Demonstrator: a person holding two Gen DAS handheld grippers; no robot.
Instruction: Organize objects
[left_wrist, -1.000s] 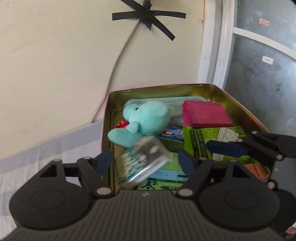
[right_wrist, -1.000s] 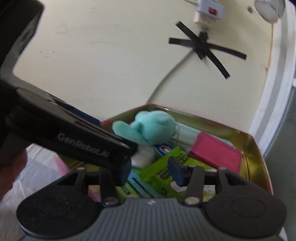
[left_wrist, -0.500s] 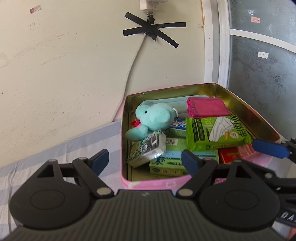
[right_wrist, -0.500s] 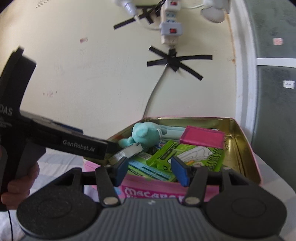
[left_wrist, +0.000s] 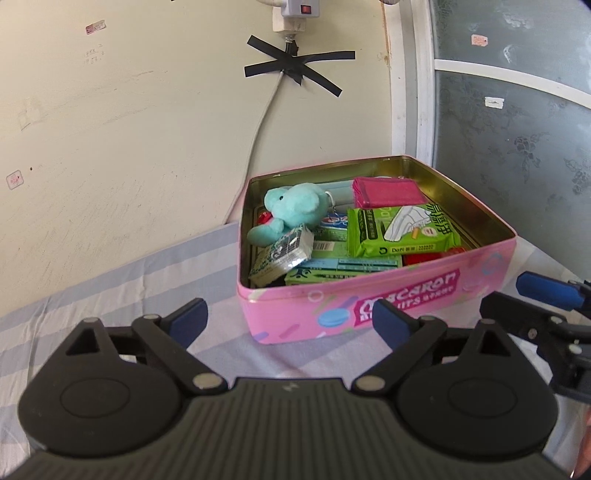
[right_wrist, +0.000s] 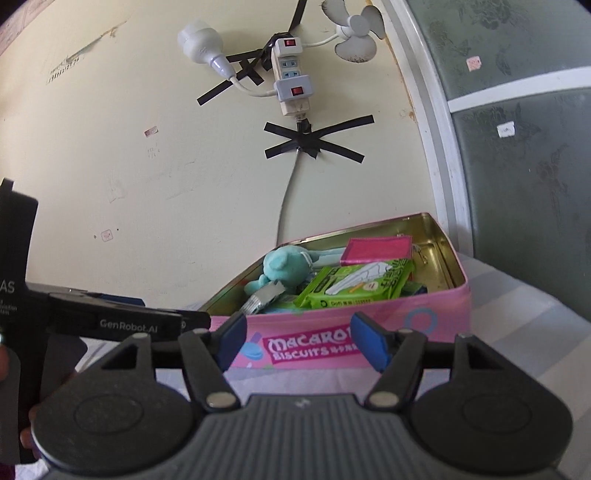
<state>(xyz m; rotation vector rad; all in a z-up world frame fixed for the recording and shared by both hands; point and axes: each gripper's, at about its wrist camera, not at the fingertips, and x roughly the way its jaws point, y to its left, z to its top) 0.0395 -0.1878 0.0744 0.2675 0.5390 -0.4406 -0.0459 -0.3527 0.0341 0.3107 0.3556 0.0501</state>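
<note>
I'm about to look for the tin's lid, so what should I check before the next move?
1. Left claw empty, jaws apart after just opening: ok.
2. Right claw empty, jaws likewise just opened: ok.
3. Both claws clear of the pink tin: ok.
4. Small patterned packet inside tin, leaning on the teal plush: ok.
5. Contents below the rim: cannot tell.
6. Lid in view: not ok.
</note>
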